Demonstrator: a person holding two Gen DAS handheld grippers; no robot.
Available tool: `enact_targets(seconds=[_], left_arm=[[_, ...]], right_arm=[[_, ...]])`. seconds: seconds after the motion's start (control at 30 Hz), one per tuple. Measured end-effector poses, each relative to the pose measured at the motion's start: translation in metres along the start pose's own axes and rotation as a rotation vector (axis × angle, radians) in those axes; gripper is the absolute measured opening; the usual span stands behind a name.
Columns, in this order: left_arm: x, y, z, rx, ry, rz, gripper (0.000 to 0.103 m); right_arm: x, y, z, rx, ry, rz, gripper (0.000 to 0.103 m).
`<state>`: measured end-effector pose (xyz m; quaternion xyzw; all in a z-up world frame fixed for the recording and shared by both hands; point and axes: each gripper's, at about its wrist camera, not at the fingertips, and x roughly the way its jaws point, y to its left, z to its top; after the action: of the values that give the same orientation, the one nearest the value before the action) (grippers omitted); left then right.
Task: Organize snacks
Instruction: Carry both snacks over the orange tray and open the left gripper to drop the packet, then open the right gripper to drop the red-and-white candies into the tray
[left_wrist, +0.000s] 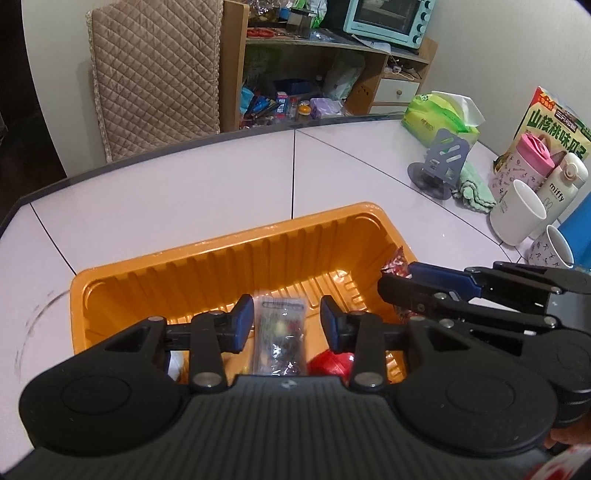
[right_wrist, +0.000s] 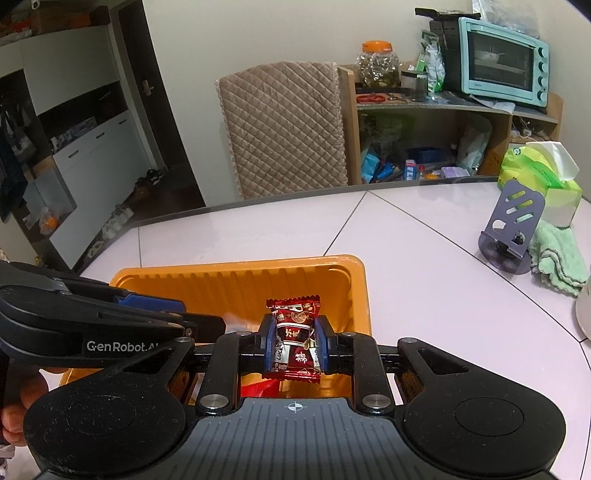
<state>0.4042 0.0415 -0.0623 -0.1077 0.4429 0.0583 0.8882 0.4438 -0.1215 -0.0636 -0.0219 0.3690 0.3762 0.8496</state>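
Note:
An orange plastic tray (left_wrist: 229, 236) sits on the white table. My left gripper (left_wrist: 286, 314) hangs over the tray's near side, open. A clear snack packet (left_wrist: 280, 332) lies between its blue pads with a gap on the right side, looking slightly blurred. A red wrapped item (left_wrist: 332, 363) rests in the tray beside it. My right gripper (right_wrist: 294, 332) is shut on a red candy packet (right_wrist: 293, 314) and holds it above the tray (right_wrist: 236, 267) near its right end. It also reaches in from the right (left_wrist: 395, 280) in the left wrist view. The left gripper (right_wrist: 201, 315) enters from the left in the right wrist view.
At the table's right stand a green tissue pack (left_wrist: 439, 114), a grey phone stand (left_wrist: 443, 162), a green cloth (left_wrist: 476, 188), white cups (left_wrist: 517, 214), two bottles and a snack bag (left_wrist: 554, 118). A quilted chair (right_wrist: 284, 129) and a cluttered shelf with a teal oven (right_wrist: 502, 59) stand behind.

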Motion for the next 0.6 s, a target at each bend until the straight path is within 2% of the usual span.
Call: enact_targets(seconds=[0.6], left_arm=[[-0.007,0.019,-0.004,-0.003,0.000,0.053,0.036]], right_arm=[[0.004,-0.001,0.003,0.005,0.005,0.007,0.023]])
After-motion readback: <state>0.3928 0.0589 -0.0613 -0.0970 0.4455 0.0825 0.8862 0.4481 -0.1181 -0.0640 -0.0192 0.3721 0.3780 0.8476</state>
